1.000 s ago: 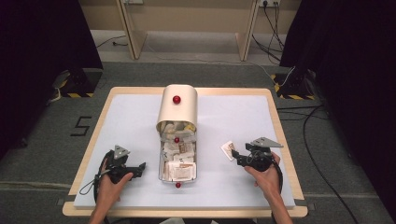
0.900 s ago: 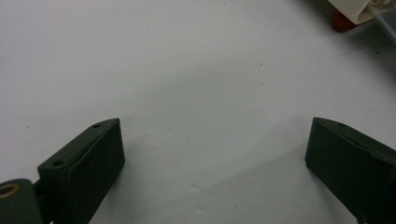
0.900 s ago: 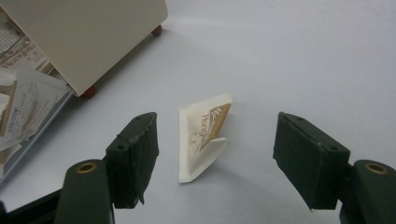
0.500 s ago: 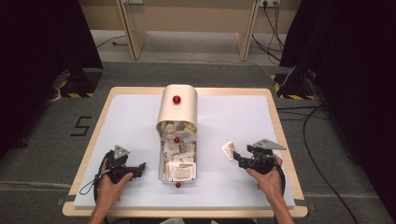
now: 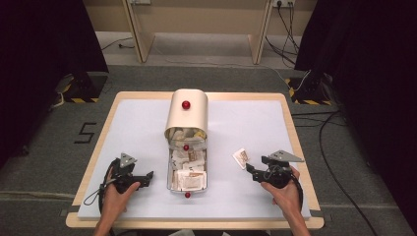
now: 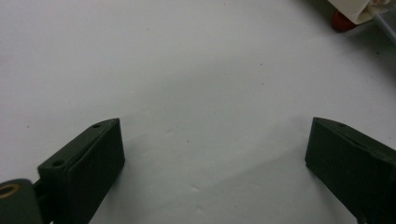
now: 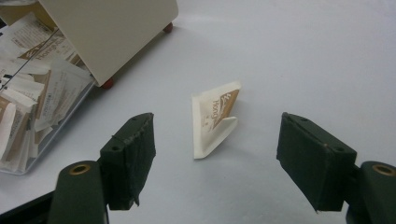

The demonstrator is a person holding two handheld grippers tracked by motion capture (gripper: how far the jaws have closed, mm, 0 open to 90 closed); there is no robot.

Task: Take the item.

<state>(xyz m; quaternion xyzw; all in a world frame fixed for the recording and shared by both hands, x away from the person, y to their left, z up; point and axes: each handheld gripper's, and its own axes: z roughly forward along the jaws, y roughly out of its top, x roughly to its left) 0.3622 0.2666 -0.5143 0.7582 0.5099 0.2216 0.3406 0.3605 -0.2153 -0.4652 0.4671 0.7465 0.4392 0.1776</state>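
A cream roll-top box [image 5: 187,114] with a red knob stands mid-table, its clear tray [image 5: 169,181] pulled toward me and full of paper sachets [image 5: 189,174]. One white-and-brown sachet [image 5: 240,157] [image 7: 215,116] lies folded on the white mat right of the tray. My right gripper [image 5: 252,170] [image 7: 217,161] is open just behind it, jaws wide, nothing between them. My left gripper [image 5: 146,177] [image 6: 215,163] is open over bare mat left of the tray, with the box's red foot [image 6: 342,21] at the far right.
The white mat [image 5: 137,128] covers a wooden table [image 5: 93,162] whose edge runs close behind both hands. Cables and dark curtains [image 5: 364,73] lie on the floor to the right; table legs [image 5: 140,34] stand beyond the far edge.
My right gripper has drawn back toward me and slightly right, away from the loose sachet. The left gripper and the box are unmoved.
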